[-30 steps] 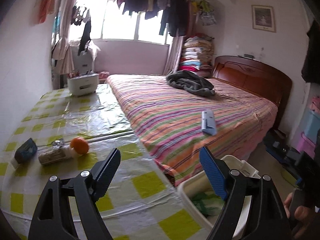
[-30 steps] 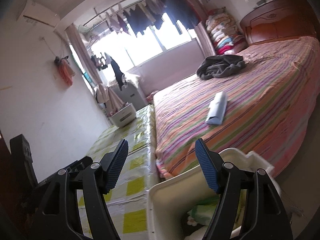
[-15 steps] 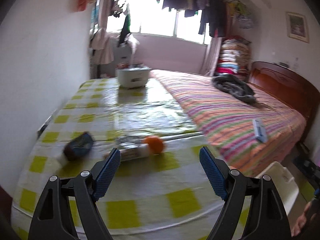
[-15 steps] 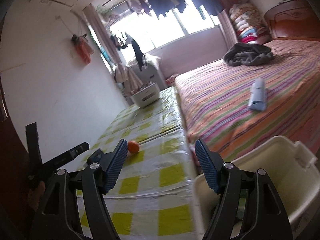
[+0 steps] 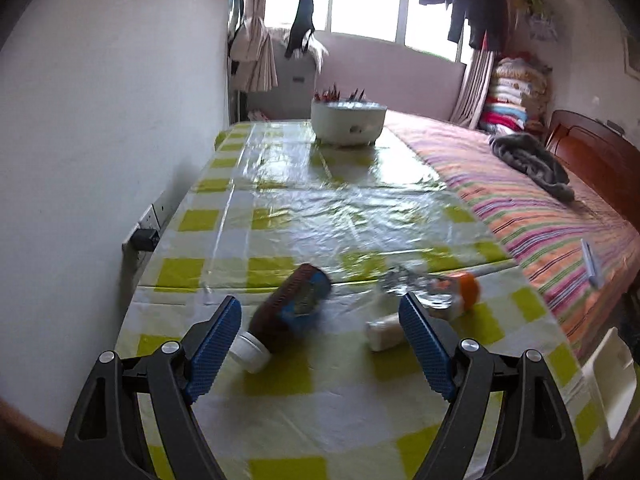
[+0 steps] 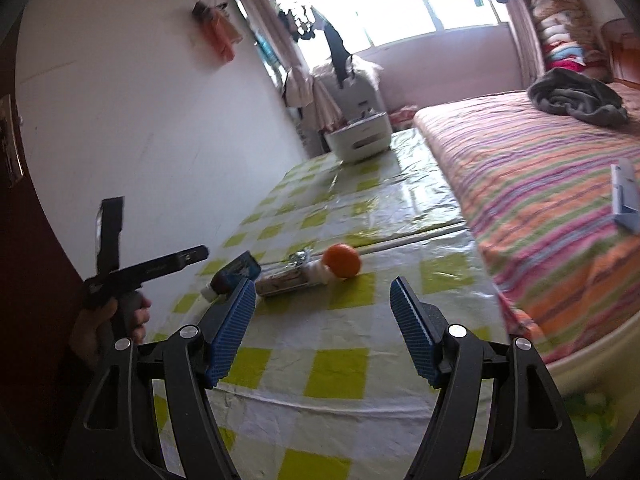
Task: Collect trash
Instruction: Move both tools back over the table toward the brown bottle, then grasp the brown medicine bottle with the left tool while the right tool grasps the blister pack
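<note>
A dark brown bottle (image 5: 294, 304) with a blue label and white cap lies on the yellow-checked table (image 5: 320, 208). Beside it lie a clear wrapper packet (image 5: 416, 300) and an orange (image 5: 468, 285). My left gripper (image 5: 320, 328) is open and empty, just short of the bottle. In the right wrist view the bottle (image 6: 236, 274), the packet (image 6: 286, 280) and the orange (image 6: 342, 260) lie ahead. My right gripper (image 6: 322, 320) is open and empty above the table. The white bin (image 5: 612, 384) stands at the table's right edge.
A white pot-like container (image 5: 348, 120) stands at the table's far end. A striped bed (image 5: 560, 216) runs along the right with a grey garment (image 5: 532, 160) and a blue object (image 6: 626, 196). A wall (image 5: 100, 140) with sockets is at the left.
Both grippers have swung left from the bin toward the table. The left one has come close to the brown bottle. Both stay open.
</note>
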Demonstrator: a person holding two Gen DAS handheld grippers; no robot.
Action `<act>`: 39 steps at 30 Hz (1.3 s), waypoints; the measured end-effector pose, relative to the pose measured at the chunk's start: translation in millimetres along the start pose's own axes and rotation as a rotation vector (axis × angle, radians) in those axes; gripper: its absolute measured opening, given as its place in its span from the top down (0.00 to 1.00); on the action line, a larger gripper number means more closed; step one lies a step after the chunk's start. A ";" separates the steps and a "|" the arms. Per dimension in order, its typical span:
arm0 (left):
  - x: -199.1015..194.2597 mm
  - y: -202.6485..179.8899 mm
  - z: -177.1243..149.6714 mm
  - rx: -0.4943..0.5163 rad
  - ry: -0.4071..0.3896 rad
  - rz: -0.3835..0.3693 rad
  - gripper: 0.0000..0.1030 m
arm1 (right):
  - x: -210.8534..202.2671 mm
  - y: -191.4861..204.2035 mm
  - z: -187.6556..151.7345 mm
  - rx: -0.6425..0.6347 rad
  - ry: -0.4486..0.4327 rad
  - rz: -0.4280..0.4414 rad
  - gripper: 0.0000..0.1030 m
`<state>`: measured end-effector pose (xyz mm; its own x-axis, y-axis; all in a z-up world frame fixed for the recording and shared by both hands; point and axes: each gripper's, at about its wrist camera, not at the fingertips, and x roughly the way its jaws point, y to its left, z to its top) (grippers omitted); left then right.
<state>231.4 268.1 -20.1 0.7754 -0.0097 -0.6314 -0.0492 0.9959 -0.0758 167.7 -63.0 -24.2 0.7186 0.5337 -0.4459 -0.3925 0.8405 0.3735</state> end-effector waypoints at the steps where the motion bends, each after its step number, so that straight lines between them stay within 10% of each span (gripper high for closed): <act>1: 5.5 4.2 0.8 -0.007 0.020 -0.012 0.24 | 5.3 1.7 2.4 -0.009 0.009 0.004 0.33; 19: 90.2 18.2 9.2 0.118 0.198 0.000 0.29 | 81.5 31.3 46.9 -0.163 0.127 0.058 0.33; 25: 103.8 16.0 7.8 0.139 0.240 -0.013 0.52 | 162.7 56.7 71.3 -0.314 0.353 0.114 0.33; 39: 106.2 14.9 6.8 0.159 0.236 -0.007 0.55 | 304.9 68.5 65.0 -0.473 0.826 0.023 0.33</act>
<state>317.4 282.5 -83.0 0.6068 -0.0190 -0.7946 0.0694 0.9972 0.0291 397.2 151.3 -81.7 0.1464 0.2956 -0.9440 -0.7231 0.6832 0.1018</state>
